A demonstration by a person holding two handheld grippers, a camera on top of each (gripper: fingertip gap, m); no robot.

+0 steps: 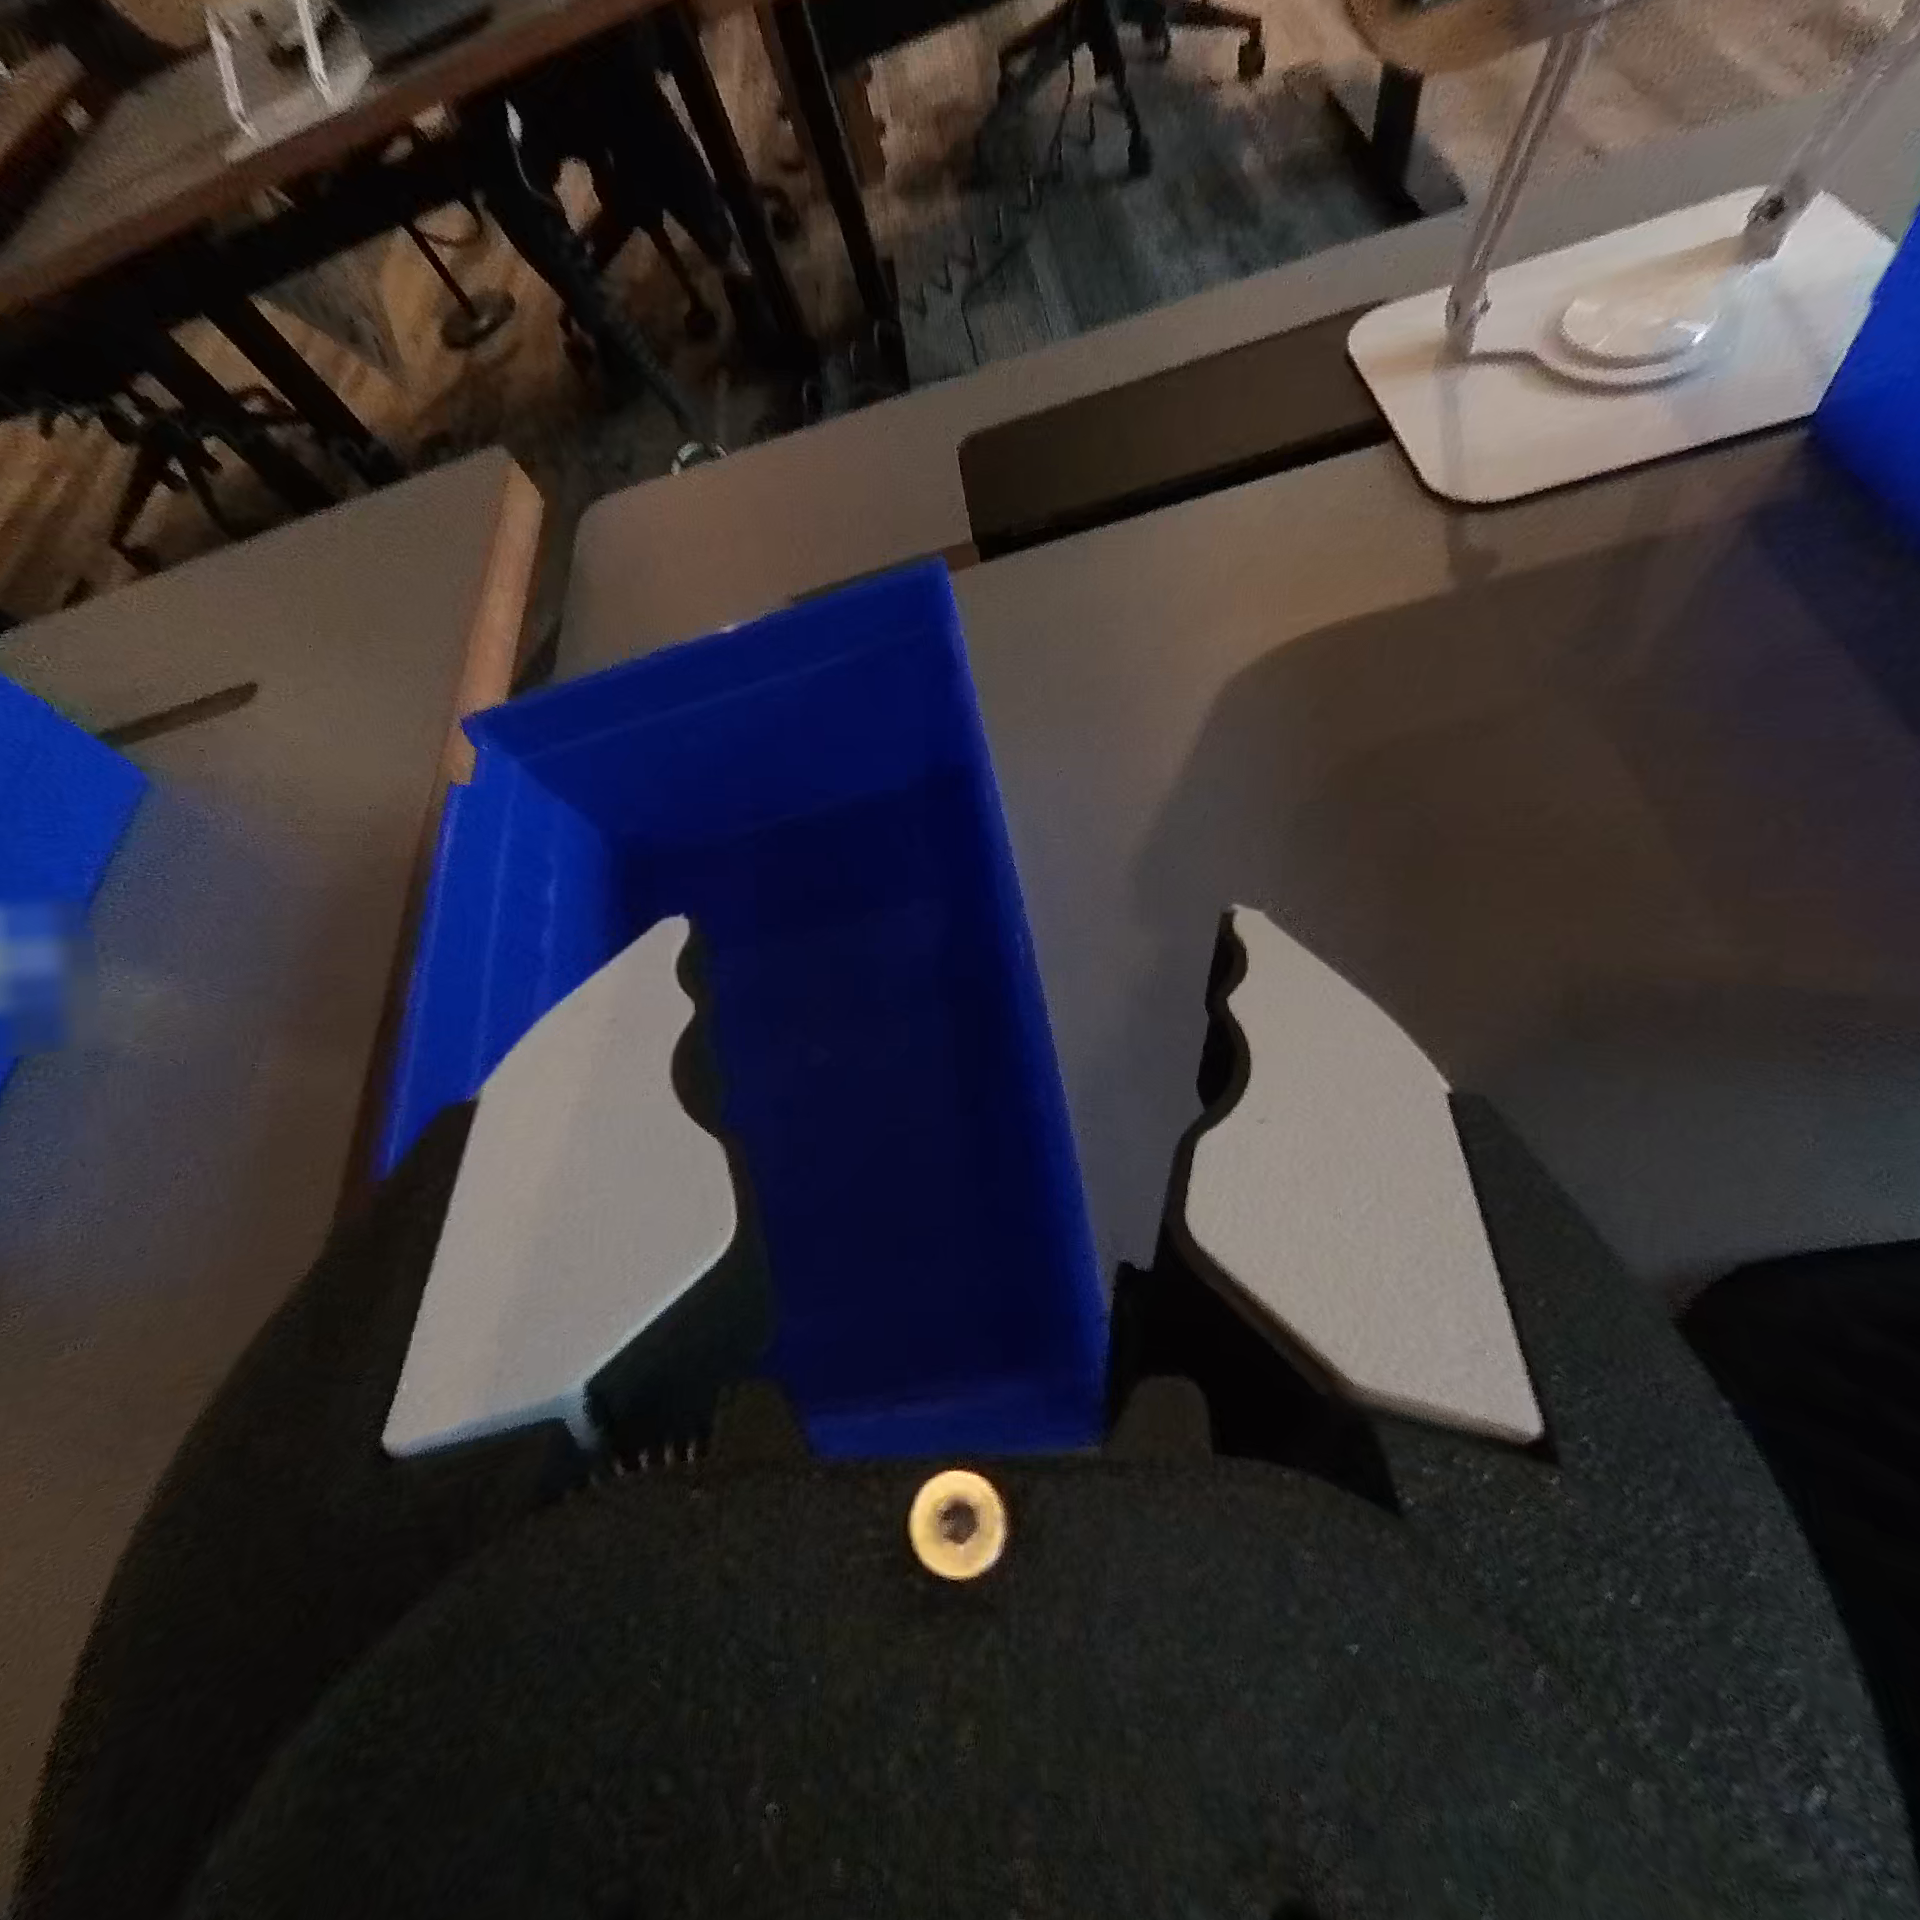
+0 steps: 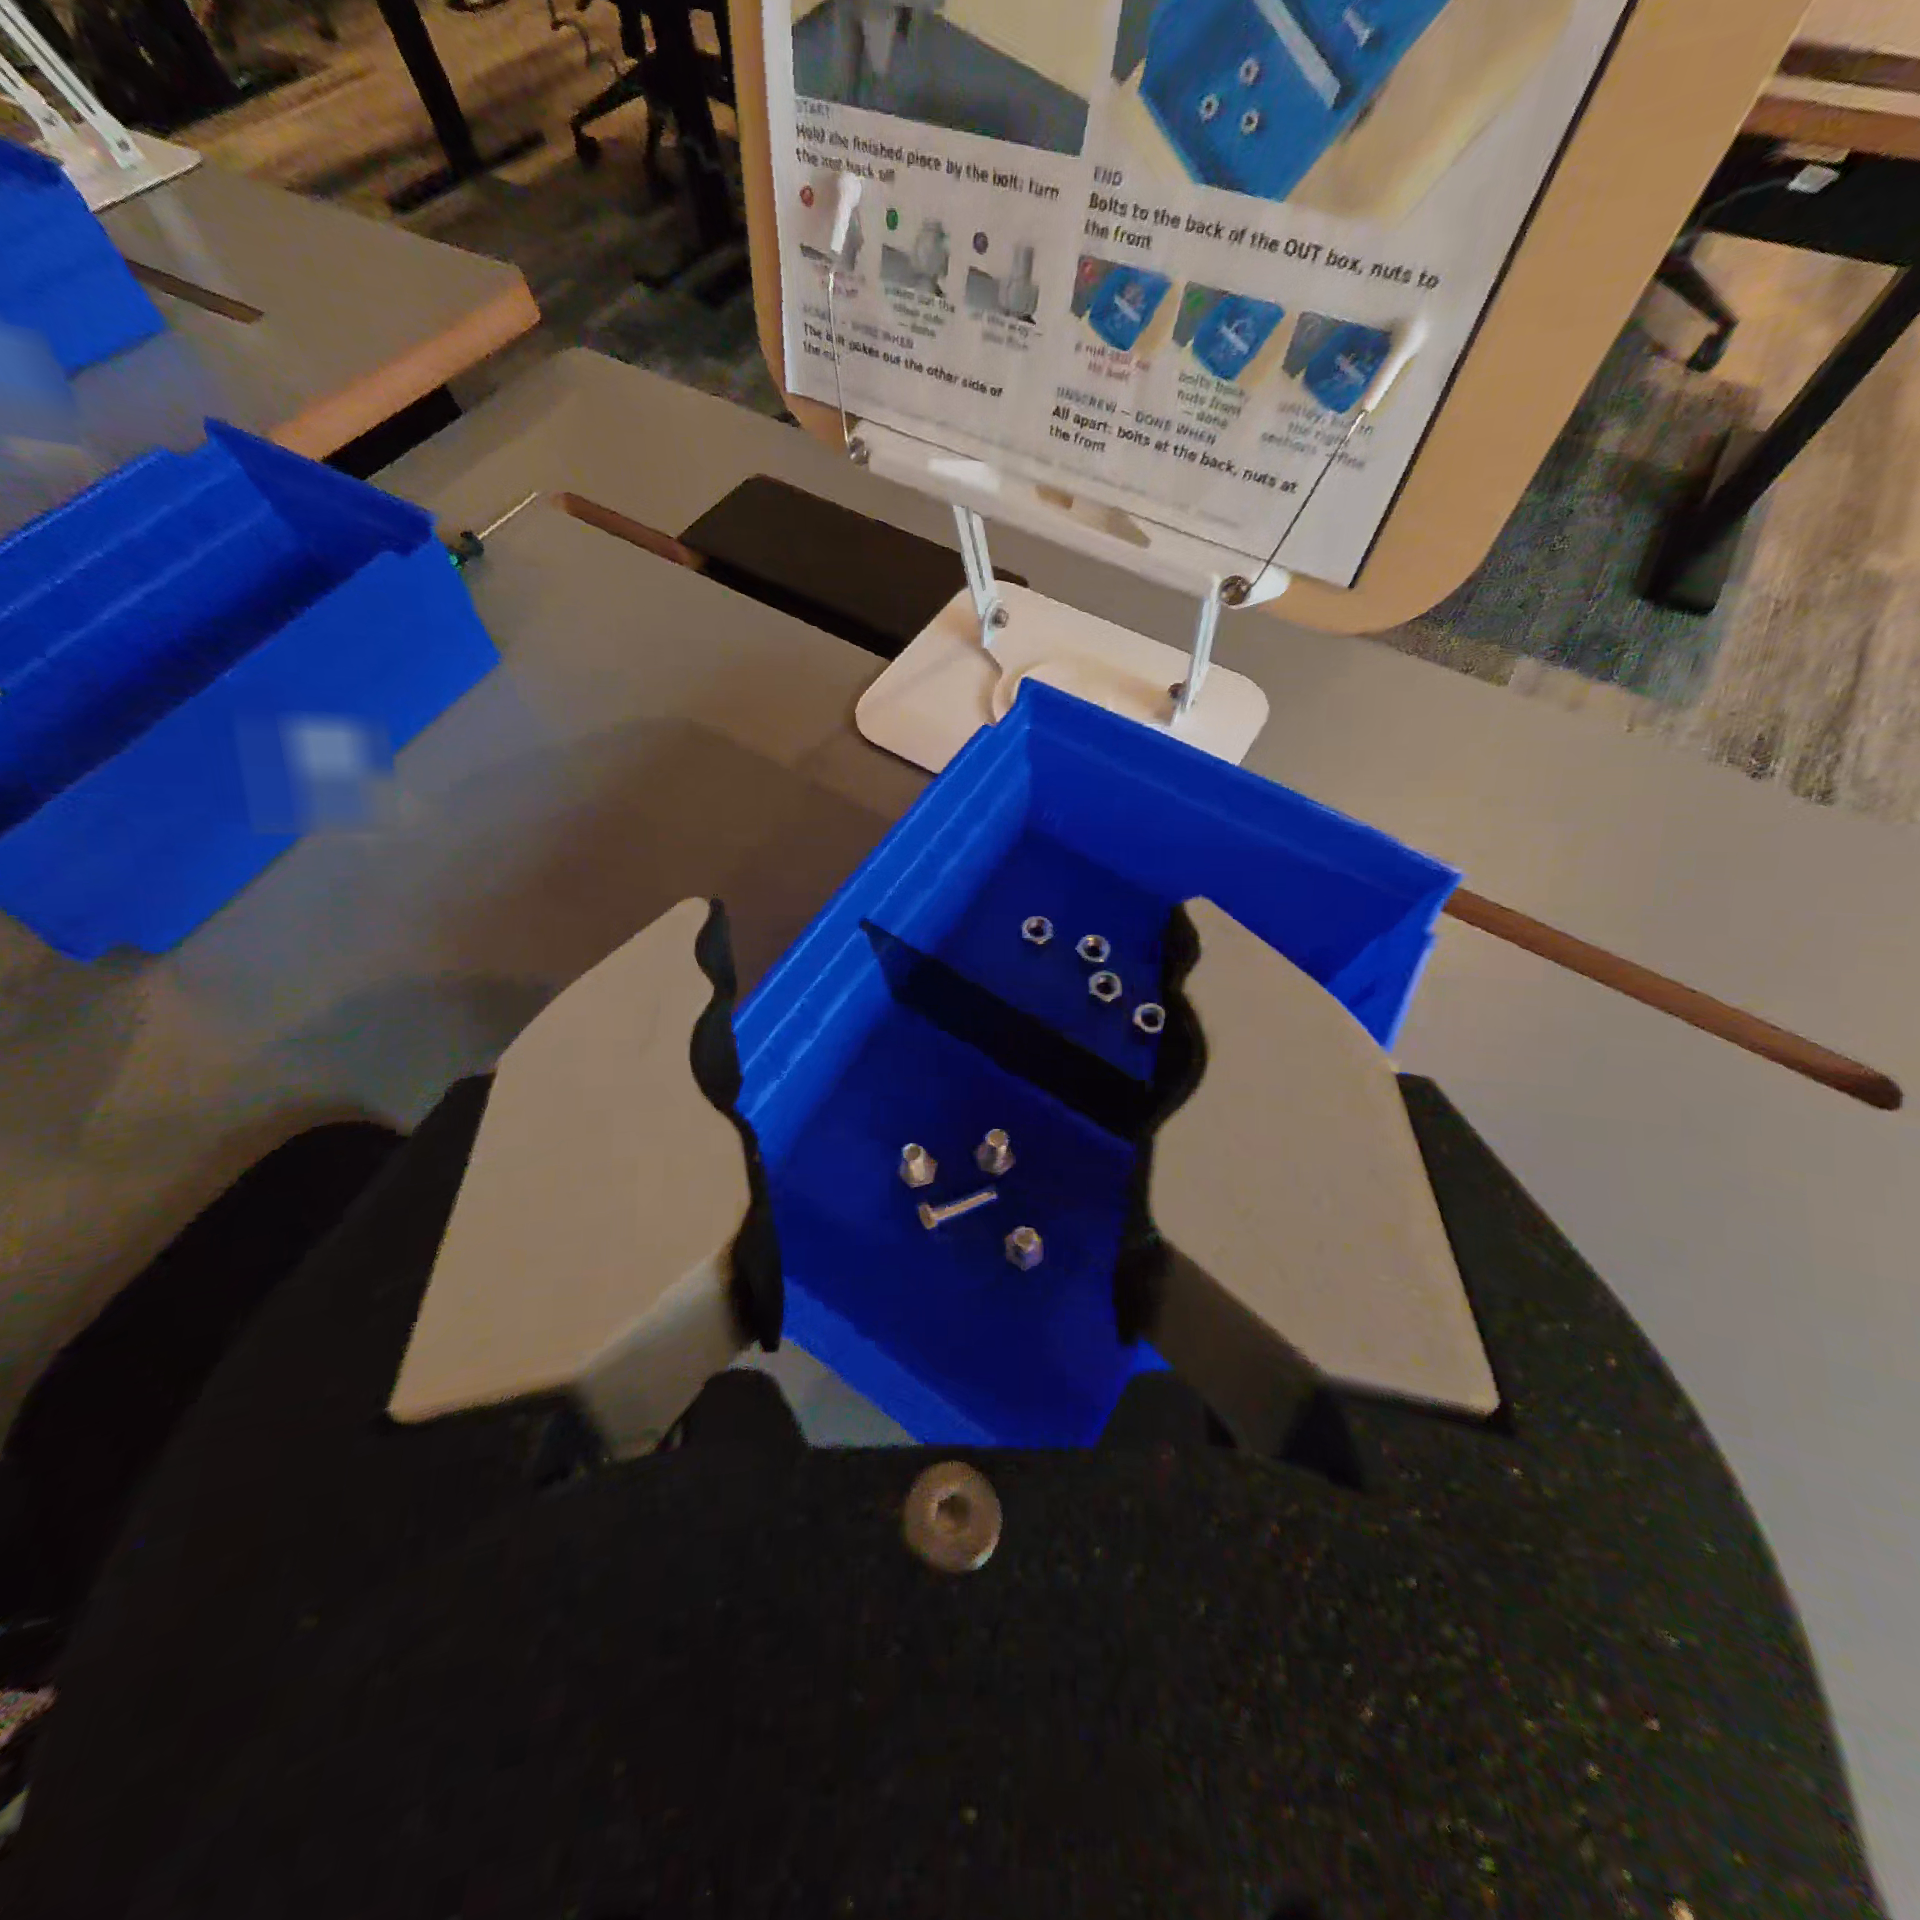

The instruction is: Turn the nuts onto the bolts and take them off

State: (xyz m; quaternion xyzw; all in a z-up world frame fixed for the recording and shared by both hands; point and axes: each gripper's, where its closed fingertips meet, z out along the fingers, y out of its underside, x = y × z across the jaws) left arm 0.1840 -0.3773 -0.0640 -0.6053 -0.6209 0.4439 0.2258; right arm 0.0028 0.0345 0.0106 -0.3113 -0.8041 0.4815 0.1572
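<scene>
In the right wrist view a blue divided bin sits under my right gripper, which is open and empty above it. Several steel nuts lie in the far compartment. Several bolts lie in the near compartment, one on its side. A black divider separates them. In the left wrist view my left gripper is open and empty above a blue bin whose inside looks empty. That bin also shows at the left of the right wrist view.
A white stand holding an instruction sheet stands behind the divided bin; its base shows in the left wrist view. Another blue bin sits at far left. The grey table has a slot and a black recess.
</scene>
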